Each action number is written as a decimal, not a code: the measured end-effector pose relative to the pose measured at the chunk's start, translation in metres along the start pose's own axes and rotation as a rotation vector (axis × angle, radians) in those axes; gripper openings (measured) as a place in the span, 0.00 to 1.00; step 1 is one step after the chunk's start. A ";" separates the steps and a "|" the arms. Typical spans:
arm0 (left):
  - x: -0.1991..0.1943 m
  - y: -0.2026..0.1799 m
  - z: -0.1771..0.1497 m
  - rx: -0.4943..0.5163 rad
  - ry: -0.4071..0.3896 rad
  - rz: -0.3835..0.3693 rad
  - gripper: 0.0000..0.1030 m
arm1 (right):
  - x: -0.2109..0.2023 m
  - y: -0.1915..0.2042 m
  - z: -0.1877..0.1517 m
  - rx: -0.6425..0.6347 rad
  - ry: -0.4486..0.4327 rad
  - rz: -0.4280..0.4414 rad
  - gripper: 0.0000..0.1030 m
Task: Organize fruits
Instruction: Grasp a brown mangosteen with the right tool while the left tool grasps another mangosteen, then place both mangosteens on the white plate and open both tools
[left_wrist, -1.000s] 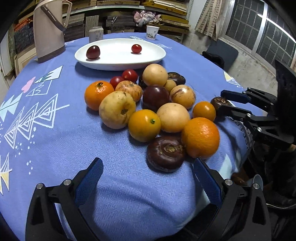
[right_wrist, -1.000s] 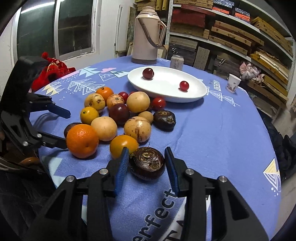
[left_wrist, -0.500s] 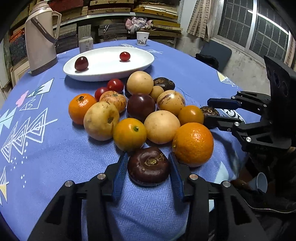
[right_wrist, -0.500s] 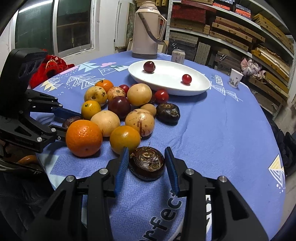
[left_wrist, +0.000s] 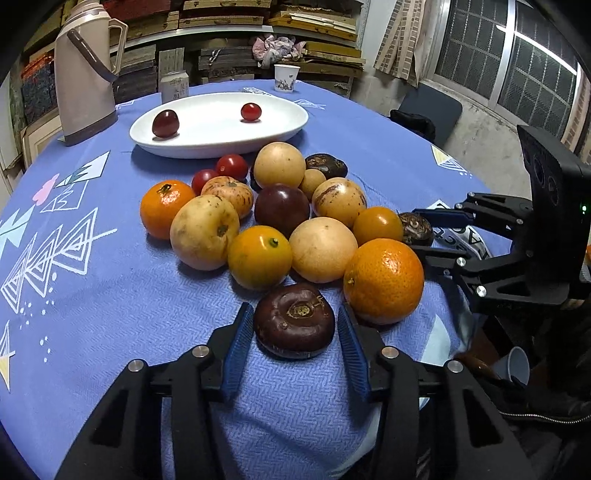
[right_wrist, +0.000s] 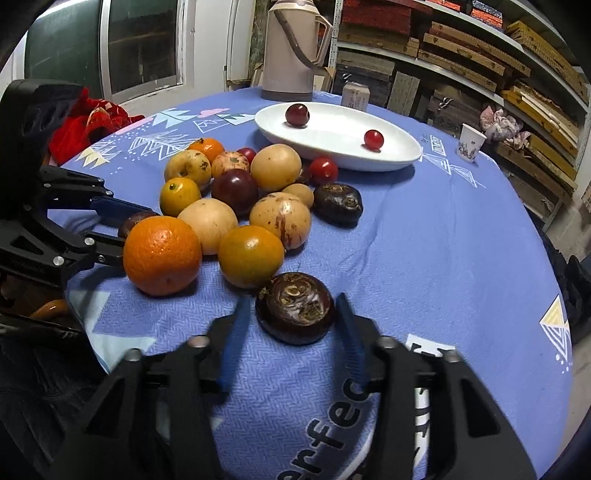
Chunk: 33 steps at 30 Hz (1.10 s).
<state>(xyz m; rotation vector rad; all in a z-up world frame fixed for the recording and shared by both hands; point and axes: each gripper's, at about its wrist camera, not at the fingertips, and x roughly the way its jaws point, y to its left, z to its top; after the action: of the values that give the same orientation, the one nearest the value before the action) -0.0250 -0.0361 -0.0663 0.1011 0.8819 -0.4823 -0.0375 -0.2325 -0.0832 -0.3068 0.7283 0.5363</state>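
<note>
A pile of fruit lies on the blue cloth: oranges (left_wrist: 384, 280), yellow-brown fruits (left_wrist: 322, 249), dark purple ones. My left gripper (left_wrist: 295, 328) is shut on a dark brown water chestnut (left_wrist: 294, 320) resting on the cloth at the pile's near edge. My right gripper (right_wrist: 291, 314) straddles a second dark water chestnut (right_wrist: 295, 307) on the cloth; a small gap shows beside each pad. A white plate (left_wrist: 221, 144) beyond the pile holds a dark cherry (left_wrist: 165, 123) and a red cherry tomato (left_wrist: 251, 111).
A beige thermos (left_wrist: 86, 70), a can (left_wrist: 174, 85) and a paper cup (left_wrist: 286, 77) stand behind the plate. The table's rounded edge falls off to the right. A red cloth (right_wrist: 92, 122) lies off the table in the right wrist view.
My left gripper moved forward and closed from wide open onto the near water chestnut. My right gripper opened slightly around its water chestnut.
</note>
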 end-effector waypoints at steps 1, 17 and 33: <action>0.000 0.001 0.000 -0.006 -0.001 -0.002 0.41 | 0.000 0.001 0.001 -0.005 -0.002 -0.006 0.41; -0.048 0.032 0.033 -0.067 -0.094 0.044 0.41 | -0.036 -0.029 0.025 0.053 -0.112 -0.024 0.41; 0.027 0.087 0.184 -0.115 -0.103 0.141 0.41 | 0.050 -0.077 0.165 -0.001 -0.059 -0.092 0.41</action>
<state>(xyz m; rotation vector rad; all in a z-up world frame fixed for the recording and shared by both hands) 0.1602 -0.0202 0.0215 0.0326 0.7933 -0.3016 0.1270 -0.2047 0.0054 -0.3229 0.6534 0.4569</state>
